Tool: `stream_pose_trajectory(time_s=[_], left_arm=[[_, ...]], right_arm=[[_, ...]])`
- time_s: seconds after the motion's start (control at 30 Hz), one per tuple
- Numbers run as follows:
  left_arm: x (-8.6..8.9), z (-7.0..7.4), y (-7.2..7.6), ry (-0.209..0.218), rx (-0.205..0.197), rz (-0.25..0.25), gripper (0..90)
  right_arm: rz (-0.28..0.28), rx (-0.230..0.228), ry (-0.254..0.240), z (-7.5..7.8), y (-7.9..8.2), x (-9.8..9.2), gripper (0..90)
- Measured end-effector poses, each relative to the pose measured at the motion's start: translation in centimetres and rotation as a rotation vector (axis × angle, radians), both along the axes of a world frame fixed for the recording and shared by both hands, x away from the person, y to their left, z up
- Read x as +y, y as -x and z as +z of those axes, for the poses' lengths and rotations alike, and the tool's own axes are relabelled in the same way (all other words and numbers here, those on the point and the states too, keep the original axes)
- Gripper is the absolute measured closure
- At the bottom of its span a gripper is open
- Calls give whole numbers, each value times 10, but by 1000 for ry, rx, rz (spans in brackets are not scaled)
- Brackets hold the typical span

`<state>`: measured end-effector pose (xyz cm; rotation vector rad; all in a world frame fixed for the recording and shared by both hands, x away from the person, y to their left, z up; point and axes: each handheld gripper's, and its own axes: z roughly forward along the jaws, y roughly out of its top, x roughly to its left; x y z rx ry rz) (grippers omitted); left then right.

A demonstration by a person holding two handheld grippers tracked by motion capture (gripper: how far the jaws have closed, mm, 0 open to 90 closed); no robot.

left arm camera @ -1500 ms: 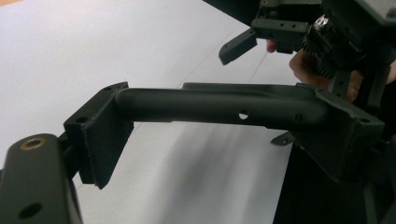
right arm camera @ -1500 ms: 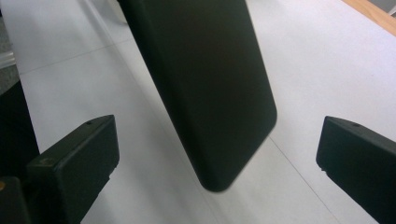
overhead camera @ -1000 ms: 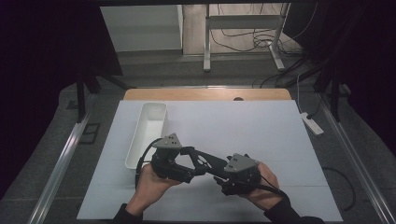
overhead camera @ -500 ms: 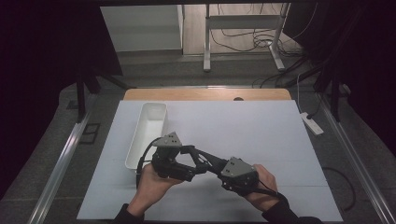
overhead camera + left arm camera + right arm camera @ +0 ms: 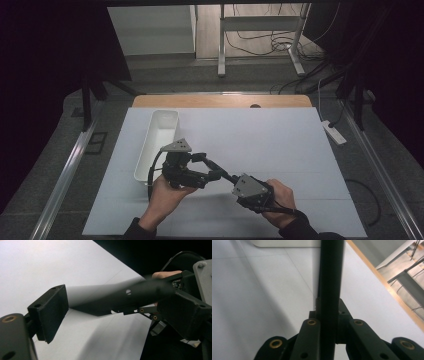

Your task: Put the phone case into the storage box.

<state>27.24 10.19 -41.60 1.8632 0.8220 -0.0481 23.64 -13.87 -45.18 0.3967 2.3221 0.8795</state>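
The right gripper, jaws closed together with nothing between them, reaches between the spread-apart jaws of the left gripper above the white sheet-covered table. The long white plastic tray sits beside the left gripper; separating slowly would likely avoid knocking jaws.

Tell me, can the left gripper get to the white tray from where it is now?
Probably yes. The white tray lies just beyond the left gripper on the table, with nothing between them, though the right gripper crosses between its jaws.
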Motion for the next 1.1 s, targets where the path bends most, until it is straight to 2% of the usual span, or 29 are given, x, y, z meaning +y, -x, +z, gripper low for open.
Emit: stream_pose_trajectory(time_s=[0.03,0.07,0.1,0.2,0.4,0.53,0.6,0.63,0.73,0.97,1.03,1.1], left_arm=[[0,-1,0,-2,-5,2,107],[1,-2,-1,-11,-17,5,51],[1,-2,-1,-11,-17,5,43],[2,-2,0,-17,-36,9,27],[5,-3,2,-62,-91,-4,5],[7,-4,4,-68,-136,-13,2],[8,-5,4,-62,-136,-19,1],[9,-6,4,-62,-138,-23,1],[11,-8,5,-89,-160,-33,0],[13,-10,7,-85,-196,-40,0],[14,-10,8,-86,-206,-43,0],[15,-10,8,-90,-214,-45,0]], right_arm=[[0,0,0,0,0,0,847],[-4,13,7,0,-1,-1,848],[-4,13,7,0,-1,-1,848],[-15,44,-4,0,-4,-4,848],[7,101,-36,2,-5,-7,847],[19,149,-59,3,-7,-9,847],[30,189,-84,3,-9,-12,846],[30,189,-84,3,-9,-12,846],[42,234,-108,4,-11,-16,846],[62,279,-141,5,-13,-22,846],[78,316,-175,6,-15,-25,846],[86,327,-186,6,-15,-26,846]])
